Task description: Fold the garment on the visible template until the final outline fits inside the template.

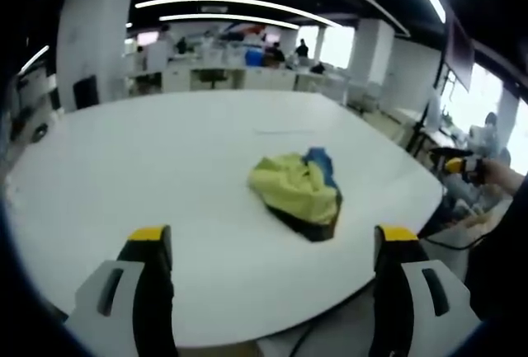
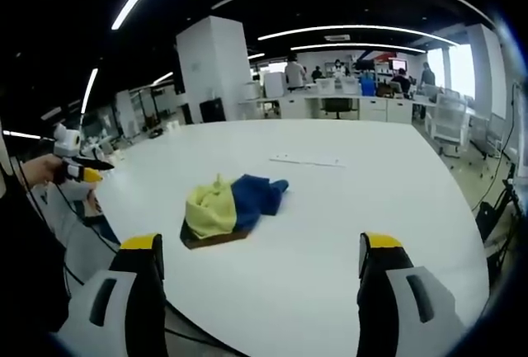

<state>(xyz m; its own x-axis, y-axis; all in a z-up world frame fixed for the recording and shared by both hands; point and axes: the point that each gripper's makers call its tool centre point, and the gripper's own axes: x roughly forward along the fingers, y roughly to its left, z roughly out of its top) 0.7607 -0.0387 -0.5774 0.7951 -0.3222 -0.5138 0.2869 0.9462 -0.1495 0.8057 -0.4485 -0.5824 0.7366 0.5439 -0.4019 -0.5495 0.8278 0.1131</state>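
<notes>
A crumpled garment [image 1: 299, 194], yellow with blue and black parts, lies bunched on the white table [image 1: 165, 159]. My left gripper [image 1: 273, 235] hovers open just short of it, with the table's near edge under its jaws. In the right gripper view the same garment [image 2: 227, 209] sits left of centre, and my right gripper [image 2: 261, 243] stands open in front of it, holding nothing. A thin pale mark [image 2: 307, 160] lies on the table beyond the garment; the same mark [image 1: 285, 132] appears in the left gripper view. Each gripper appears at the edge of the other's view, hand-held: right gripper [image 1: 458, 163], left gripper [image 2: 74, 166].
The table [image 2: 371, 209] is large and rounded, and its near edge runs under both pairs of jaws. Behind it stand a white pillar [image 2: 213, 64], office desks [image 1: 239, 77] with chairs and several people. Cables [image 2: 99, 241] hang off the table's side.
</notes>
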